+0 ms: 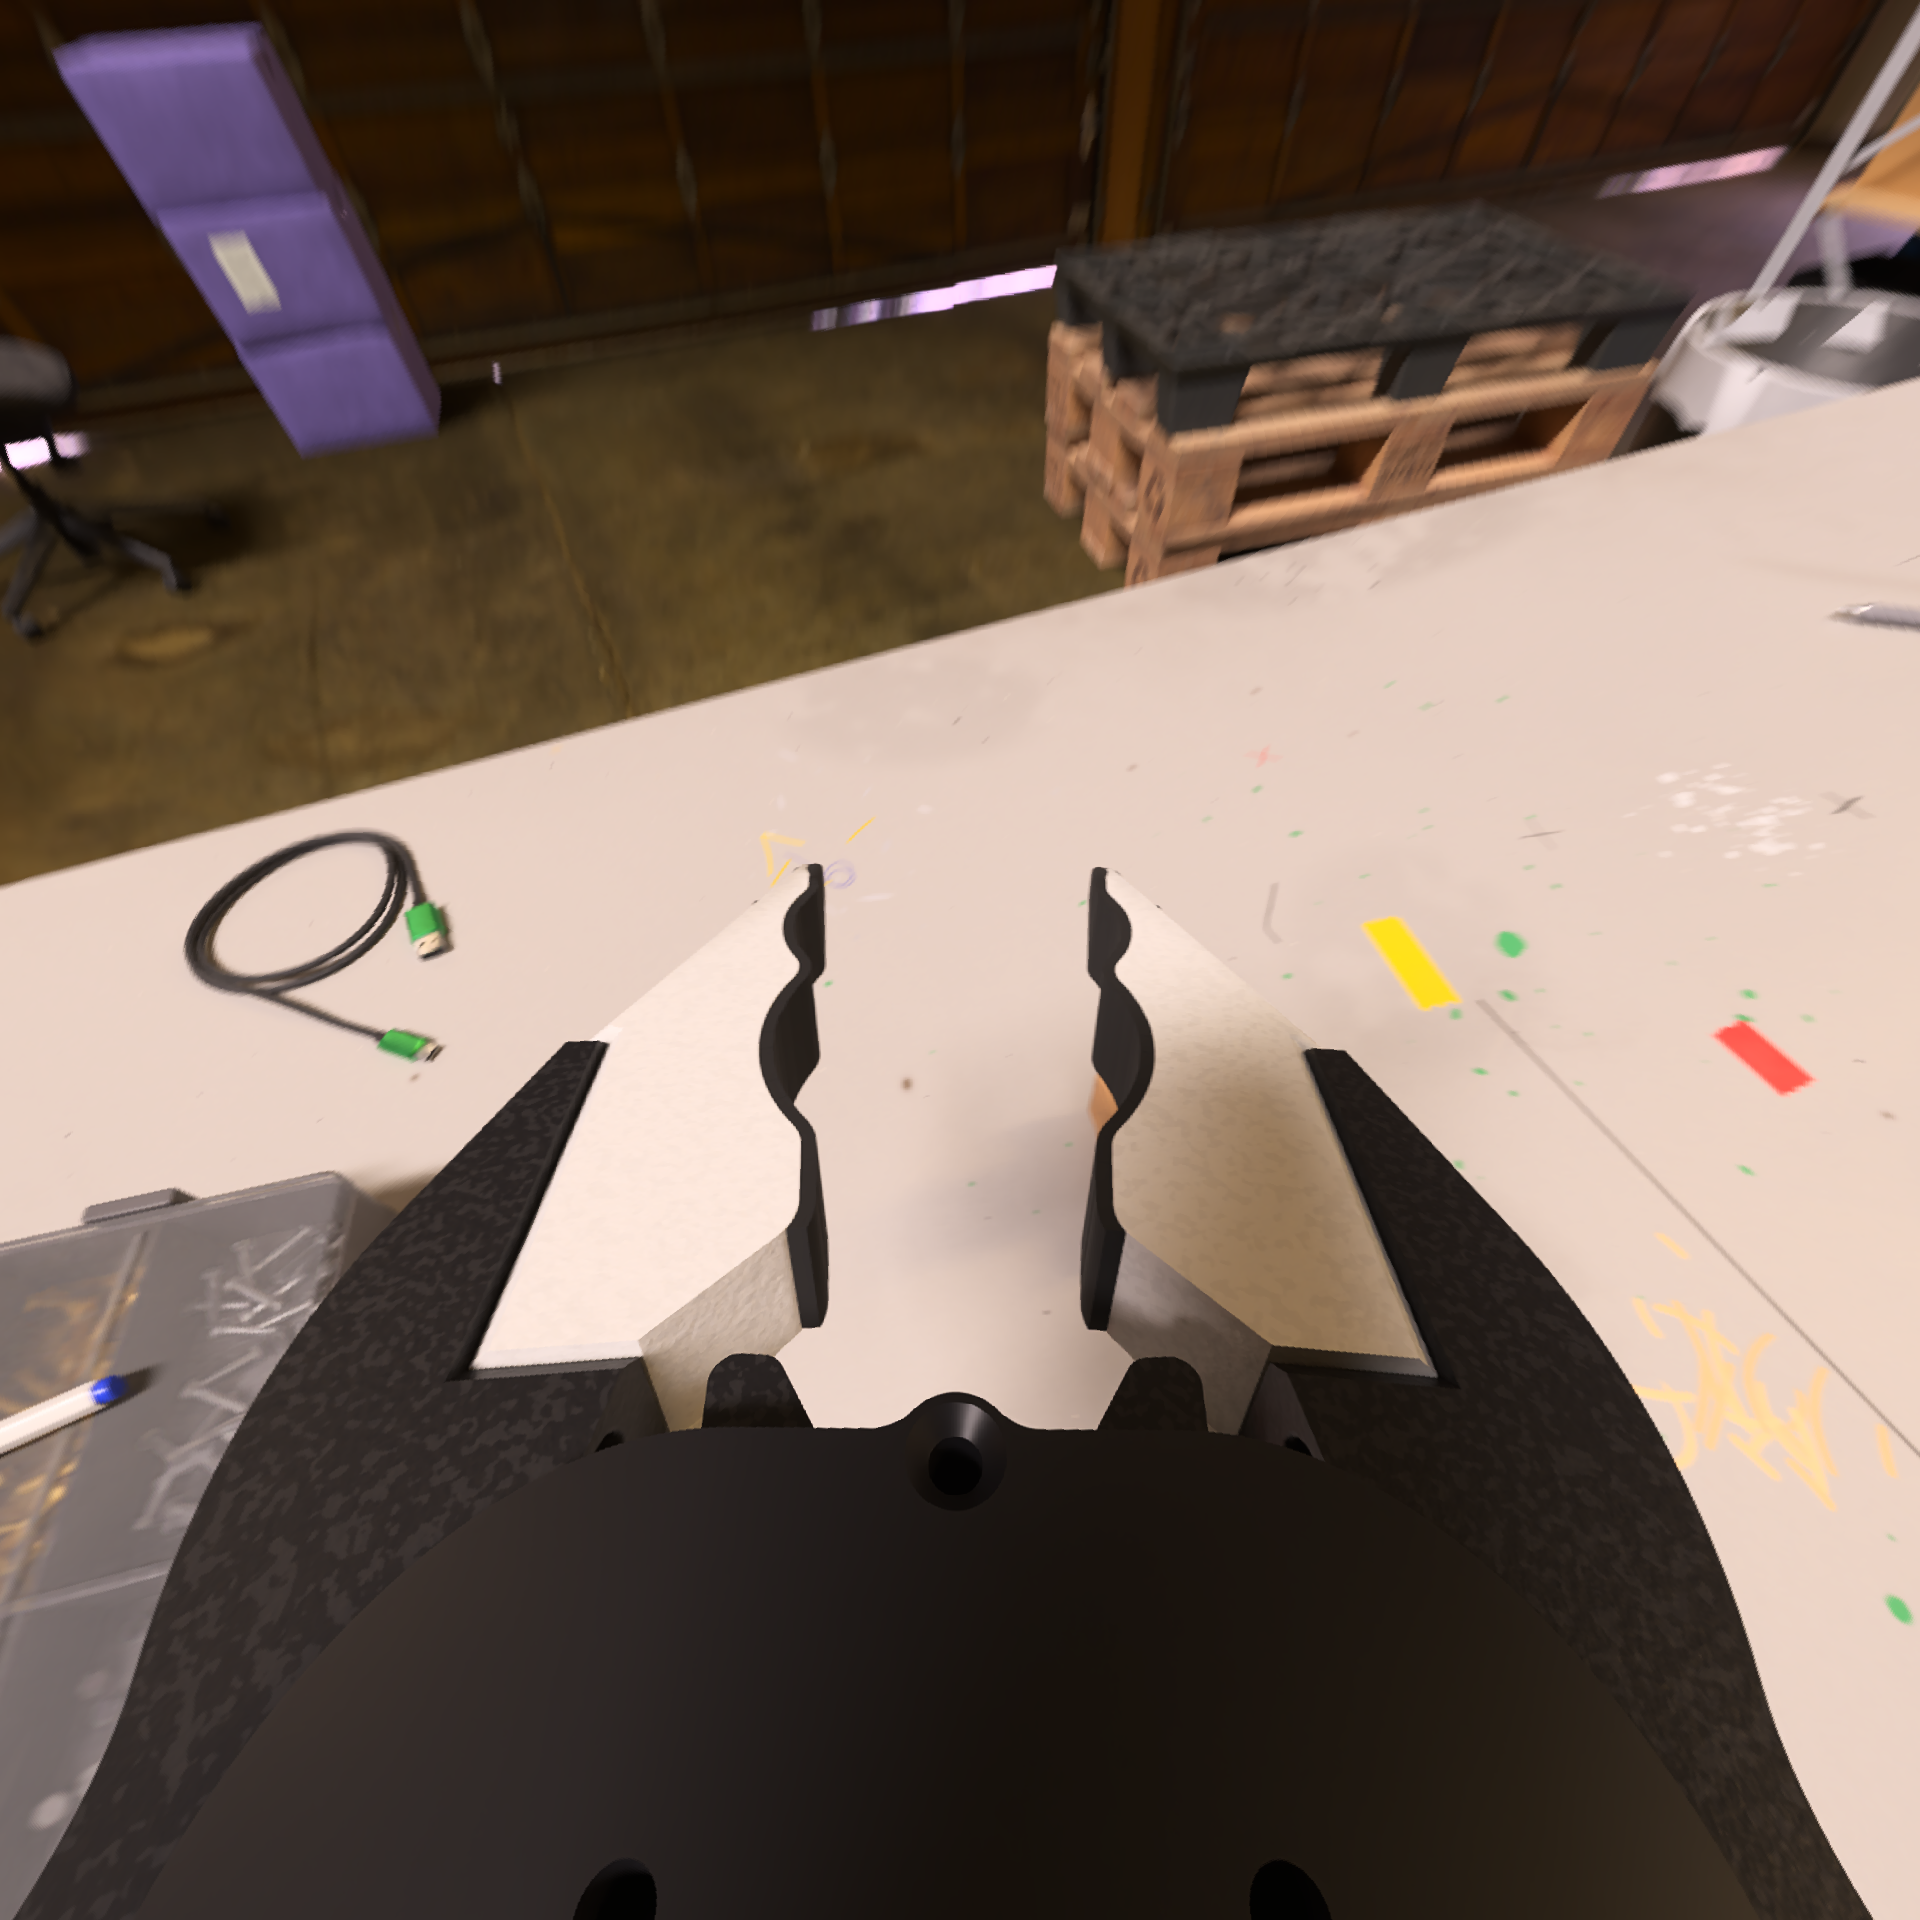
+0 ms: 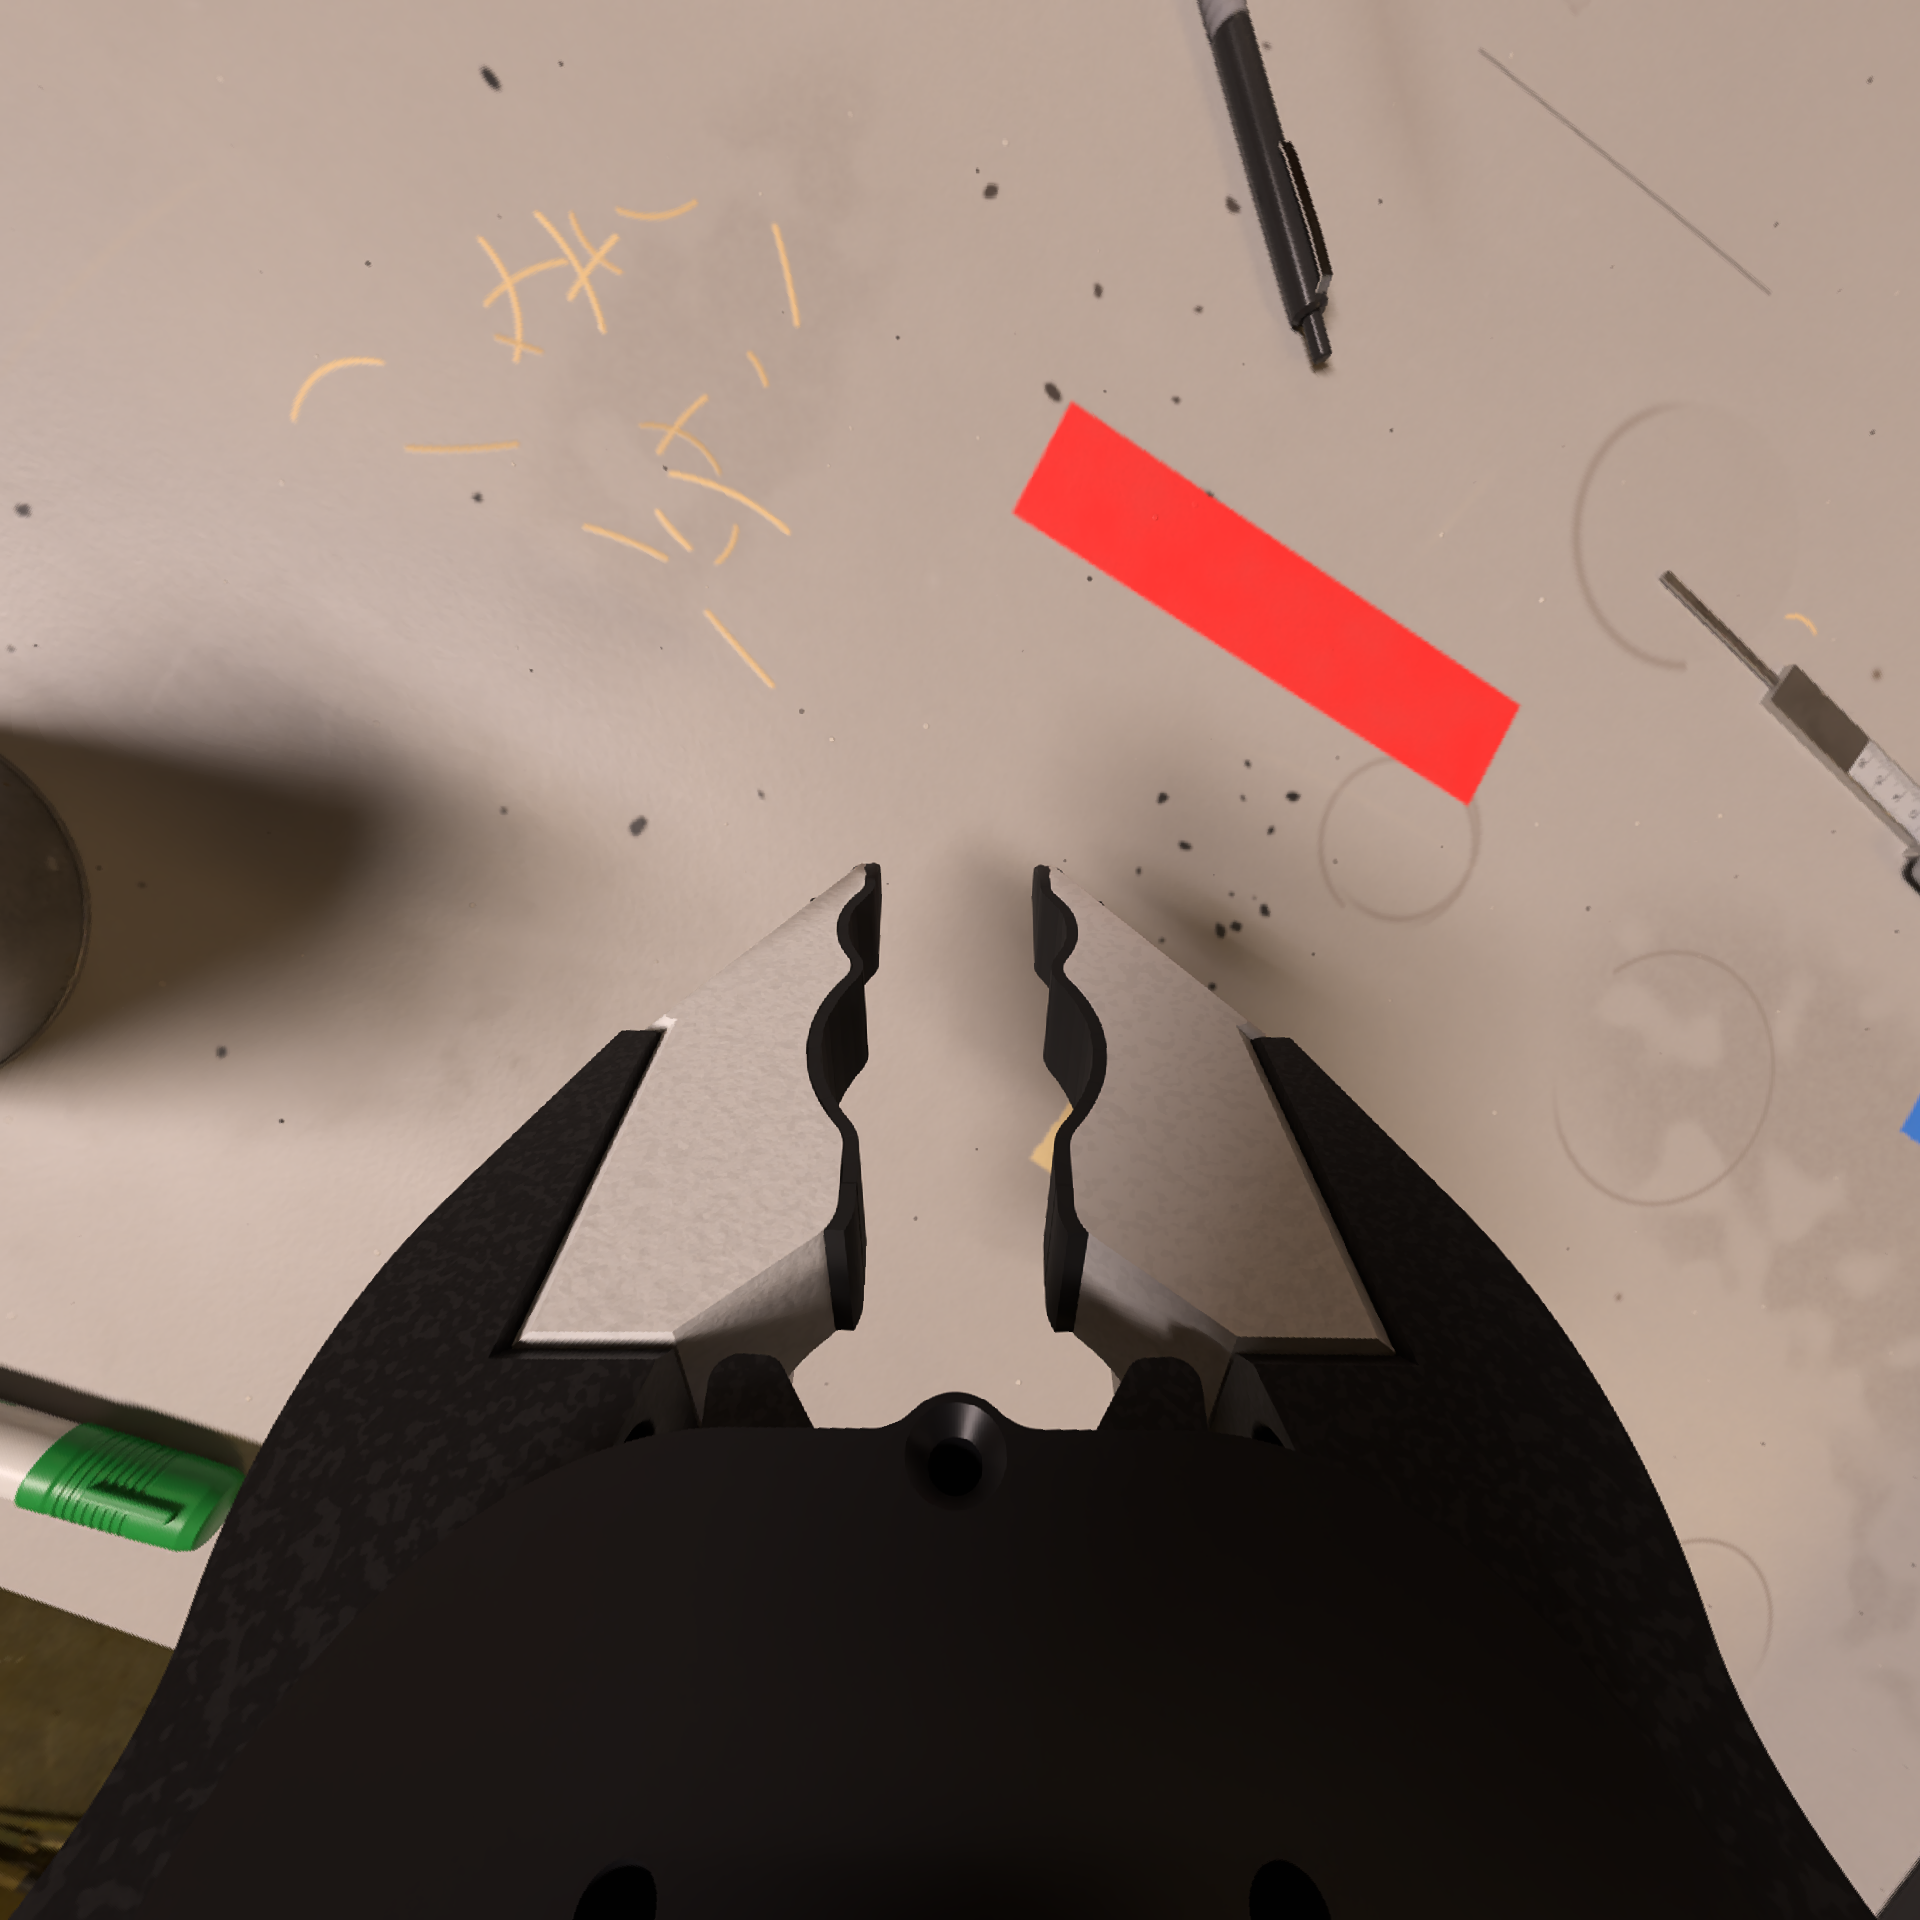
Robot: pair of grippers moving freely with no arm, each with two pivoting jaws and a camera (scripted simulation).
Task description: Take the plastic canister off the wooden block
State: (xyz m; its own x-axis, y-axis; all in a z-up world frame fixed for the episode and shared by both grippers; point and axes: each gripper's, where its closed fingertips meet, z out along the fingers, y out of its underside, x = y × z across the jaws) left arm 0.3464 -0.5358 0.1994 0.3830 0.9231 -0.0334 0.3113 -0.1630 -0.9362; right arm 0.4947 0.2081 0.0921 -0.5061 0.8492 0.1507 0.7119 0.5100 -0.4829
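Observation:
I see neither a wooden block nor a sure plastic canister in either view. In the right wrist view a dark grey round object (image 2: 31, 914) is cut off by the left edge and casts a long shadow; I cannot tell what it is. My left gripper (image 1: 956, 878) is open and empty, held above the pale table (image 1: 1039, 727). My right gripper (image 2: 956, 873) is open with a narrower gap, empty, and looks down on the table top (image 2: 935, 675).
The left wrist view shows a black cable with green plugs (image 1: 312, 935), a grey parts box (image 1: 156, 1403) with a blue-tipped pen (image 1: 62, 1413), yellow tape (image 1: 1408, 961) and stacked pallets (image 1: 1351, 416) beyond the table edge. The right wrist view shows red tape (image 2: 1262, 603), a black pen (image 2: 1268, 177), a green-capped marker (image 2: 125, 1486) and a metal tool (image 2: 1818, 717).

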